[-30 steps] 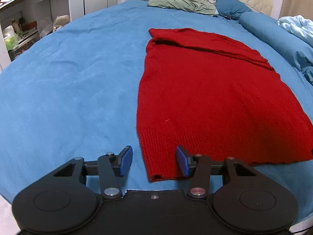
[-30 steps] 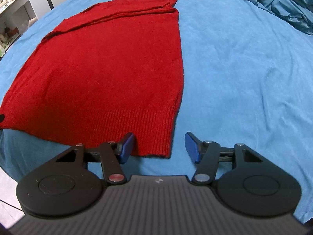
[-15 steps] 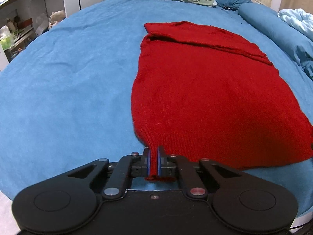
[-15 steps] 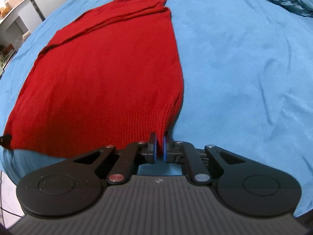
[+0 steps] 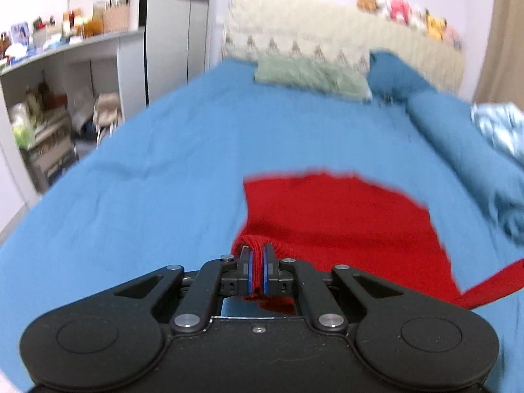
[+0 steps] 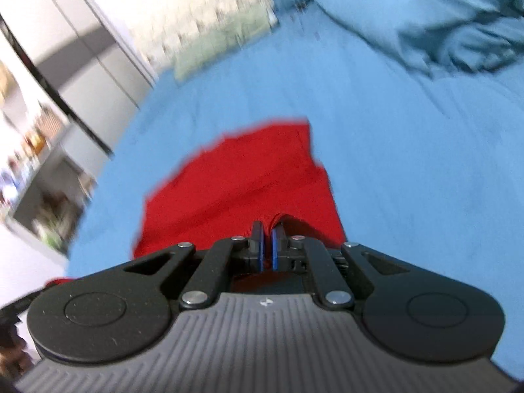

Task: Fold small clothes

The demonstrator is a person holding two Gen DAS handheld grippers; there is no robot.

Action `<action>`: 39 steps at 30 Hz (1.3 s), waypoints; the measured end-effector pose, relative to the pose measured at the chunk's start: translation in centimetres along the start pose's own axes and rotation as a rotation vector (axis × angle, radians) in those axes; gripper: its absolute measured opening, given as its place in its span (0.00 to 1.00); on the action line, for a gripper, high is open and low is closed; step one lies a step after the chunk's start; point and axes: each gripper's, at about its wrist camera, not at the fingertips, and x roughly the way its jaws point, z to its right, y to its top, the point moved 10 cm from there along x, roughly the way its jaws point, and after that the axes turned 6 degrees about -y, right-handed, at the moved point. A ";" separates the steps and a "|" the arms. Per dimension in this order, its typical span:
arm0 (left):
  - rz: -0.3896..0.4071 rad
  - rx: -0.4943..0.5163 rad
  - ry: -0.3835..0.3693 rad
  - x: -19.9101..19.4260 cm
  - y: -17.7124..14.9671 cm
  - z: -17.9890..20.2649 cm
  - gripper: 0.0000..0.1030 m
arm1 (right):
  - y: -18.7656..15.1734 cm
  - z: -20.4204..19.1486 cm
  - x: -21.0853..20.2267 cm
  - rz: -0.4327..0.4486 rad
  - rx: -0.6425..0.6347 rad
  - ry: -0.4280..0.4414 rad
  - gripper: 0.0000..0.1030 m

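A red knitted sweater [image 5: 344, 216] lies on the blue bed sheet [image 5: 147, 180], its near hem lifted off the bed. My left gripper [image 5: 257, 262] is shut on the hem's left corner, red knit bunched between the blue pads. In the right wrist view the same sweater [image 6: 235, 177] stretches away from my right gripper [image 6: 267, 242], which is shut on the hem's right corner. The cloth under both grippers is hidden by their black bodies. A strip of lifted hem [image 5: 491, 281] runs off to the right in the left wrist view. Both views are blurred.
A green pillow [image 5: 311, 75] and a blue pillow [image 5: 396, 72] lie at the cream headboard [image 5: 327, 32]. A rolled blue duvet [image 5: 475, 150] runs along the right side; crumpled blue bedding [image 6: 442, 26]. Cluttered white shelves [image 5: 49, 104] stand left of the bed.
Both grippers went from open around the hem corners to shut on them, then rose and moved toward the headboard, lifting the hem. The right gripper has rolled, tilting its view.
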 end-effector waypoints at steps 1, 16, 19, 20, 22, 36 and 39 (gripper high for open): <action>0.021 -0.001 0.004 1.3 1.8 0.3 0.05 | 1.8 -0.5 0.7 0.020 0.007 0.018 0.19; -0.021 -0.159 0.133 28.1 8.1 -1.4 0.05 | 14.4 -2.1 28.0 -0.063 -0.061 -0.021 0.19; -0.045 -0.145 0.140 30.8 7.6 -1.8 0.05 | 13.8 -1.3 31.3 -0.083 -0.041 -0.040 0.19; -0.051 -0.142 0.139 31.4 7.6 -1.8 0.05 | 13.6 -1.1 31.9 -0.083 -0.046 -0.044 0.19; -0.058 -0.148 0.134 32.2 7.6 -2.2 0.06 | 13.5 -0.9 33.1 -0.080 -0.065 -0.052 0.19; 0.004 -0.008 0.060 28.5 7.9 1.4 0.84 | 11.2 -4.7 30.4 -0.029 -0.223 -0.008 0.95; -0.100 0.025 -0.012 28.9 4.0 2.6 0.85 | 8.1 -5.6 31.4 -0.088 -0.317 -0.017 0.95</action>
